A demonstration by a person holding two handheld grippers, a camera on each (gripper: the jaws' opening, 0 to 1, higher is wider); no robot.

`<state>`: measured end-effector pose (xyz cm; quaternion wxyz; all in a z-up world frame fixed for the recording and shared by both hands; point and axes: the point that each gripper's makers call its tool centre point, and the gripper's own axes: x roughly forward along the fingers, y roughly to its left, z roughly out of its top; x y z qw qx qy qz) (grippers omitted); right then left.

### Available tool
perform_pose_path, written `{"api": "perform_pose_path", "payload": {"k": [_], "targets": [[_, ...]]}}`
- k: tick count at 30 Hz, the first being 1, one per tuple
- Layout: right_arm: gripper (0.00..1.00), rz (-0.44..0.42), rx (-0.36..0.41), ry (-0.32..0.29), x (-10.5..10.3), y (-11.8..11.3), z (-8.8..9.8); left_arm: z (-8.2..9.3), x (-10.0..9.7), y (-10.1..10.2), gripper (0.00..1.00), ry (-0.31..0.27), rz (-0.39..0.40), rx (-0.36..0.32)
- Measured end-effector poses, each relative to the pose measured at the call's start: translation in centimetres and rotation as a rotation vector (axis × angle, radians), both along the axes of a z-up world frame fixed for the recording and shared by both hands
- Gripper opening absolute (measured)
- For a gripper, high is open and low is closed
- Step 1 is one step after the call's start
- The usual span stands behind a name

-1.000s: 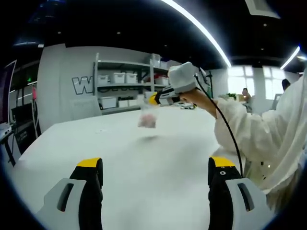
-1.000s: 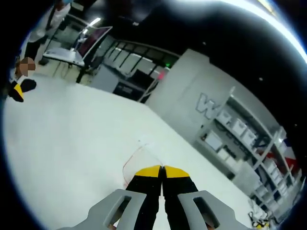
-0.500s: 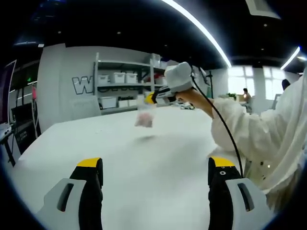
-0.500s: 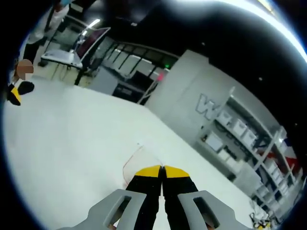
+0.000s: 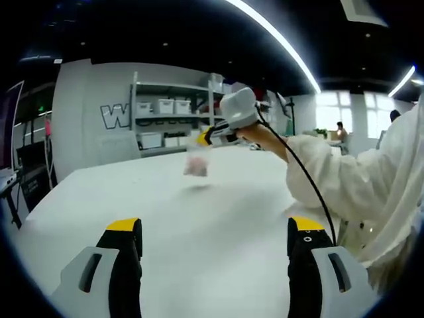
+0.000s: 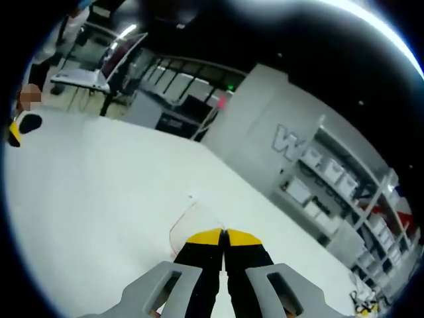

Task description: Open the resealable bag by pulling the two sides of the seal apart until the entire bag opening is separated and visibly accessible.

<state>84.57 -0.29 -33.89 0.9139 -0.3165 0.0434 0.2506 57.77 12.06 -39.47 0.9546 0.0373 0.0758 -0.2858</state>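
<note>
since a second ago the right gripper (image 5: 202,137) has drifted a little further left and up in the left gripper view, the resealable bag (image 5: 196,161) going with it. its jaws are pressed together on the bag's top edge, and the clear bag (image 6: 189,225) hangs above the white worktop (image 5: 199,225), pinkish contents at its bottom. left gripper (image 5: 215,232) sits low over the worktop, well apart from the bag, jaws spread wide with nothing between them.

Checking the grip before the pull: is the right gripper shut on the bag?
Shut: the right gripper has its jaws together on the bag, which hangs above the table.
</note>
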Motion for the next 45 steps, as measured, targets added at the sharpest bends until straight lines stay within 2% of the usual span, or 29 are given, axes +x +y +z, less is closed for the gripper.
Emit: {"api": "perform_pose_path", "payload": {"k": [12,20,33,38,40,45], "targets": [[0.00,-0.017,-0.001,-0.002,1.7,-0.4,0.4,-0.2,-0.1,-0.1,0.90,0.004,-0.002,0.006],[0.00,-0.028,0.027,0.012,2.1,-0.3,-0.2,-0.3,-0.1,0.0,0.90,0.009,-0.002,0.008],[0.00,-0.040,0.023,0.020,3.3,-0.2,-0.7,-0.5,-0.1,-0.1,0.89,0.014,-0.007,0.011],[0.00,-0.035,0.031,0.026,4.0,0.1,-1.6,-0.4,-0.2,0.0,0.89,0.012,-0.003,0.011],[0.00,-0.028,0.049,0.053,3.8,0.3,-2.3,-0.3,-0.2,0.1,0.89,0.011,-0.002,0.010],[0.00,-0.008,0.053,0.069,3.3,0.5,-3.5,-0.4,-0.1,0.1,0.89,0.015,-0.001,0.010]]}}
